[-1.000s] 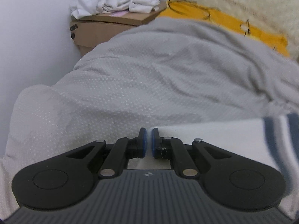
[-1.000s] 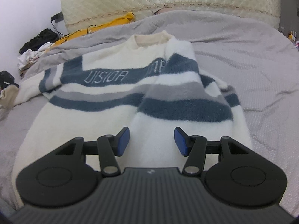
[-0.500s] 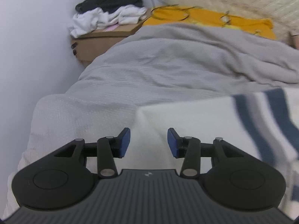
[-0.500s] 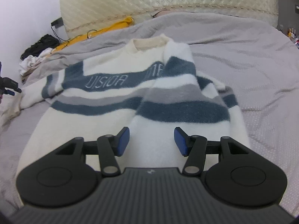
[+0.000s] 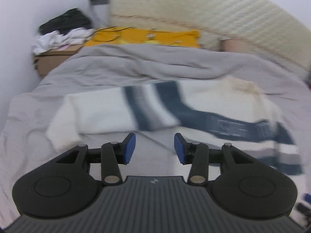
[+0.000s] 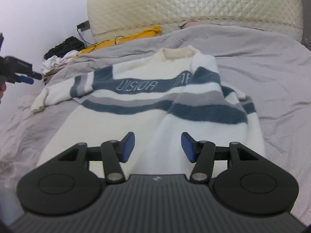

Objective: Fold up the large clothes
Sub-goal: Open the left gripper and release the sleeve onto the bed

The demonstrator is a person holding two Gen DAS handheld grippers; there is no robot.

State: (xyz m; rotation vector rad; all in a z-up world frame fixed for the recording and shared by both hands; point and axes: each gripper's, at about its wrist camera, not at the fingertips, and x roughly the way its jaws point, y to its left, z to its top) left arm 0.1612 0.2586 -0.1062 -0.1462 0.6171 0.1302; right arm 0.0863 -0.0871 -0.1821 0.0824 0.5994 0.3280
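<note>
A cream sweater point(image 6: 136, 116) with blue and grey stripes lies face up on the grey bed cover point(image 6: 262, 68). Its right side is folded inward over the body. Its left sleeve point(image 5: 101, 112) stretches out flat toward the bed's left edge, cuff point(image 5: 64, 136) at the end. My left gripper point(image 5: 154, 141) hovers open above the cover, just short of that sleeve, with nothing between its blue pads; from the right wrist view the left gripper point(image 6: 25, 78) shows at the far left, off the sweater. My right gripper point(image 6: 157, 141) stands open over the sweater's lower body, empty.
A cardboard box point(image 5: 52, 60) topped with a pile of white and black clothes point(image 5: 62, 33) stands at the bed's far left corner against the wall. A yellow cloth point(image 5: 145, 37) with cables lies before the cream quilted headboard point(image 6: 194, 5).
My left gripper went from shut on the sleeve end to open, let the sleeve go, and drew back and up. The sleeve now lies flat. The right gripper barely shifted.
</note>
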